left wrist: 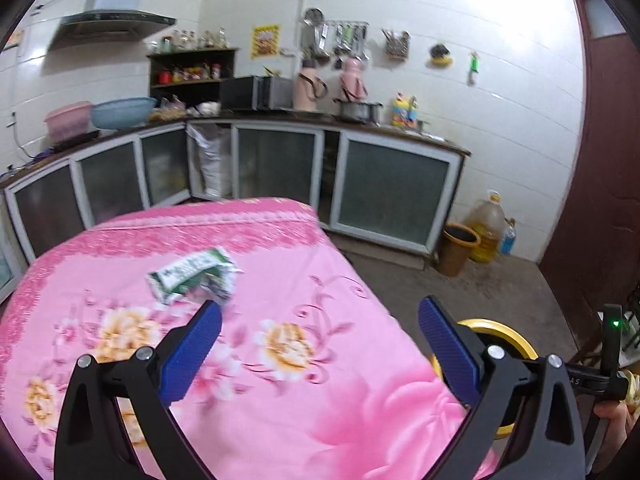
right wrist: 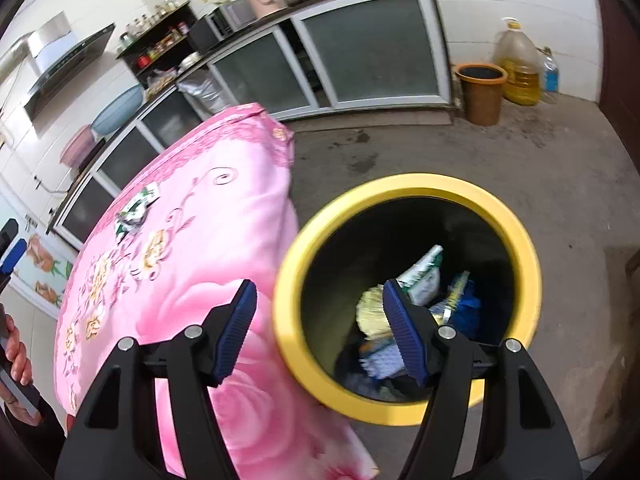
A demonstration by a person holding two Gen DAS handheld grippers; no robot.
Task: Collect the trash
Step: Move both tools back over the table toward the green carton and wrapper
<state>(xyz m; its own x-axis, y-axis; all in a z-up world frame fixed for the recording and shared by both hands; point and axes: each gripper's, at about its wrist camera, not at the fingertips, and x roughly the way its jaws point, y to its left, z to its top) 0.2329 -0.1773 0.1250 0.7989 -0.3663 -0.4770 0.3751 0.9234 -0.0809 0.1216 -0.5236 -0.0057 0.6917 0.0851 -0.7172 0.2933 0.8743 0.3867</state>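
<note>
left gripper (left wrist: 320,330): jaws spread wide, nothing between them, touching nothing. its blue ribbed pads (left wrist: 192,354) sit on black angular arms above a table draped in a pink cloth (left wrist: 280,360). the cloth is soft, glossy fabric printed with yellow and pink flowers and a darker patterned border.

right gripper (right wrist: 320,312): jaws likewise wide apart and empty. one blue pad stands over the pink cloth, the other over the mouth of a bin (right wrist: 520,240). it hangs above the bin without contact.

trash on the table: one crumpled green and white wrapper (left wrist: 194,276), flattened and creased, lying on the cloth just beyond the left gripper's left pad. the same wrapper shows in the right wrist view (right wrist: 136,212), well apart from the right gripper.

bin: round, smooth yellow rim, dark inside, standing on the grey concrete floor beside the table. it contains crumpled wrappers (right wrist: 420,276), white-green, yellow and blue.
</note>
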